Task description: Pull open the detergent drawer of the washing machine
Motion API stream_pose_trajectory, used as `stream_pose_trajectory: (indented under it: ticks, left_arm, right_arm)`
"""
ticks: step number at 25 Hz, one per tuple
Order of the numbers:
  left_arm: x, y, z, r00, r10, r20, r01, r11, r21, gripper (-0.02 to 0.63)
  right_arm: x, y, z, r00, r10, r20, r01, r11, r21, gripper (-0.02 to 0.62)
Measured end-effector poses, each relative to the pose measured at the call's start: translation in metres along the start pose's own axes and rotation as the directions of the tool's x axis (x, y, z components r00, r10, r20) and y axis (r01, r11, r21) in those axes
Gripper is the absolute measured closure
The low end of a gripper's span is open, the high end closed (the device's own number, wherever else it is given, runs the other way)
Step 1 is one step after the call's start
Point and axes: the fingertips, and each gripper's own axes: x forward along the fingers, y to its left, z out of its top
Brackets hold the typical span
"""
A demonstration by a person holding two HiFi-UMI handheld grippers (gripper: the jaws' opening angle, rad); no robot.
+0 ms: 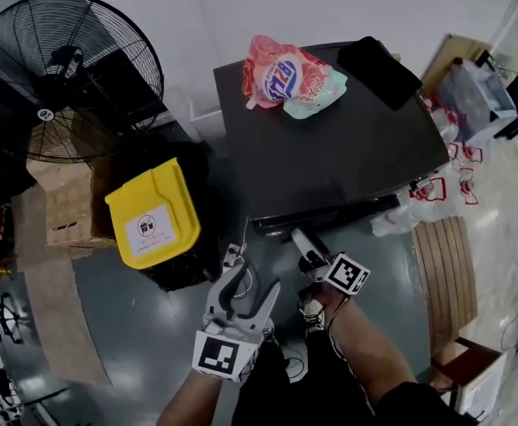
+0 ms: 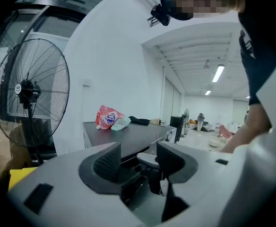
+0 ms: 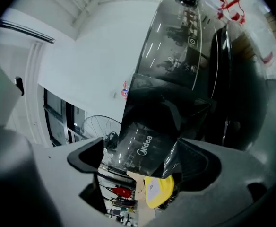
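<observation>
The black washing machine (image 1: 330, 149) stands ahead of me, seen from above. Its detergent drawer (image 3: 142, 148), a glossy dark front with a white brand name, juts out from the control panel (image 3: 185, 46). In the right gripper view that drawer front lies between the jaws of my right gripper (image 3: 138, 155), which is open, with a gap at the left pad. In the head view the right gripper (image 1: 302, 238) sits at the machine's front edge. My left gripper (image 1: 255, 275) hangs lower left of it, open and holding nothing (image 2: 138, 162).
A pink detergent bag (image 1: 286, 78) and a black item (image 1: 379, 69) lie on the machine's top. A yellow bin (image 1: 153, 213) and a big standing fan (image 1: 68, 74) are at the left, plastic bags (image 1: 436, 193) and a wooden slatted bench (image 1: 441, 264) at the right.
</observation>
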Motion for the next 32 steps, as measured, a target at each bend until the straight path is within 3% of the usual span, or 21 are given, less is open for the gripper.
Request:
stream_pose_trajectory:
  ticks: [7, 14, 32]
  left_arm:
    - [0.01, 0.013, -0.013, 1.0, -0.02, -0.019, 0.019, 0.999, -0.032, 0.391]
    - [0.013, 0.015, -0.015, 1.0, -0.026, -0.017, 0.026, 0.999, -0.04, 0.391]
    - [0.004, 0.01, -0.006, 1.0, -0.015, 0.002, 0.015, 0.999, -0.05, 0.391]
  right_arm:
    - [0.003, -0.03, 0.006, 0.995, -0.076, 0.07, 0.071, 0.995, 0.073, 0.085]
    - [0.012, -0.036, 0.003, 0.981, -0.165, 0.098, 0.139, 0.963, 0.232, 0.087]
    - [0.008, -0.034, -0.003, 0.98, -0.176, 0.092, 0.146, 0.954, 0.263, 0.121]
